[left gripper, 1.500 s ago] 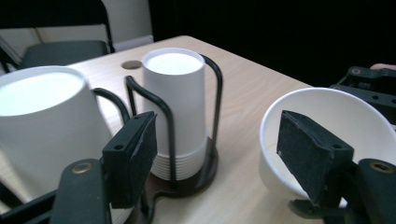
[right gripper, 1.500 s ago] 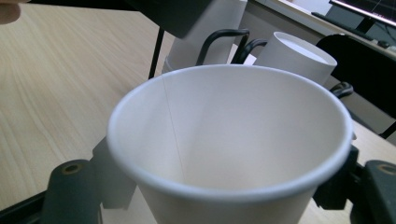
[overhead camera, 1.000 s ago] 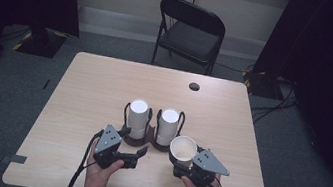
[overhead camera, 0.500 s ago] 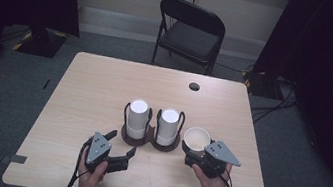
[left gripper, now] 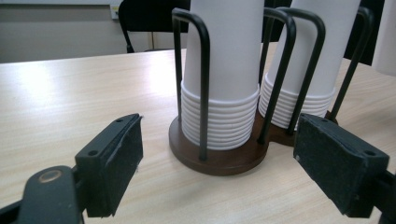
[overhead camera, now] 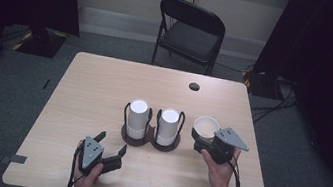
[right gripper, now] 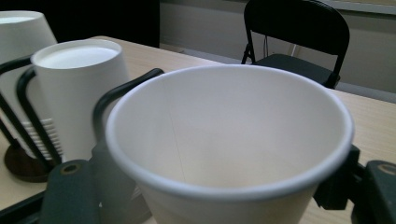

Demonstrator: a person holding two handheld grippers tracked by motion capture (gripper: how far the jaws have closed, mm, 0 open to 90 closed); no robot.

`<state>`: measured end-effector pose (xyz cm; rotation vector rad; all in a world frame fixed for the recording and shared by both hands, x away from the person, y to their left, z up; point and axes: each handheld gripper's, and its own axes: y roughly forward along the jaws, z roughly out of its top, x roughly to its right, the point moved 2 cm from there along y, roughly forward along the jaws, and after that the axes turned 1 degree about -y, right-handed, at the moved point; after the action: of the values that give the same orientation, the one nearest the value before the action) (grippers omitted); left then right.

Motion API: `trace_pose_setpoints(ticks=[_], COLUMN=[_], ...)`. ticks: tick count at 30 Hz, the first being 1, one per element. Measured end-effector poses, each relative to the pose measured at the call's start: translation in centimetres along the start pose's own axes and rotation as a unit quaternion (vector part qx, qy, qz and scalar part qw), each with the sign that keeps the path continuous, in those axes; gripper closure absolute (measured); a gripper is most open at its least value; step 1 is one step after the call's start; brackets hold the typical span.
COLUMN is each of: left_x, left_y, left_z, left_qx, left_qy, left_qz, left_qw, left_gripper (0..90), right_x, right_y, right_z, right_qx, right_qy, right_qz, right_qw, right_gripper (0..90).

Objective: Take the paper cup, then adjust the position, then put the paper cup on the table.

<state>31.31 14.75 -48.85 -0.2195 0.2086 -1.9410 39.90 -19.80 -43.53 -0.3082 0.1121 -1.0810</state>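
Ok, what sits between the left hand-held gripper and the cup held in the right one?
In the high view, the two cup stacks in their wire holder stand partly between the left hand-held gripper and the paper cup.

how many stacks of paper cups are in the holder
2. The left stack and the right stack stand side by side, upside down, in the wire holder at mid table.

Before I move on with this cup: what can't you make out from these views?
- Paper cup: its base is cut off by the bottom edge of the right gripper view.
- Cup stacks: tops cut off by the left gripper view's upper edge.
- Small dark round thing: too small in the high view to identify.
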Motion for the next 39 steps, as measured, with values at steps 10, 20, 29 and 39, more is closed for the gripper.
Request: trace_pose_setpoints(ticks=[10,20,29,39], left_x=[0.4,0.3,0.1,0.1], left_y=[0.3,0.1,0.0,-0.3], left_z=[-1.2,-1.2,-1.3,-1.3], left_qx=[-0.002,0.011,0.019,0.035], left_qy=[0.025,0.018,0.006,0.003], left_qz=[0.023,0.029,0.031,0.041], left_qw=[0.9994,0.9994,0.9993,0.9985], left_gripper=[15.6,15.4,15.9,15.9], right_x=[2.5,4.3,5.5,6.3], right_y=[2.1,4.4,6.4,7.8], right_z=[0.5,0.2,-1.2,-2.4], right_qx=[0.002,-0.006,-0.032,-0.043], right_qy=[0.019,0.018,0.034,0.05], right_qz=[-0.031,-0.052,-0.073,-0.075], right_qw=[0.9993,0.9985,0.9963,0.995], right_gripper=[23.9,24.0,23.9,23.6])
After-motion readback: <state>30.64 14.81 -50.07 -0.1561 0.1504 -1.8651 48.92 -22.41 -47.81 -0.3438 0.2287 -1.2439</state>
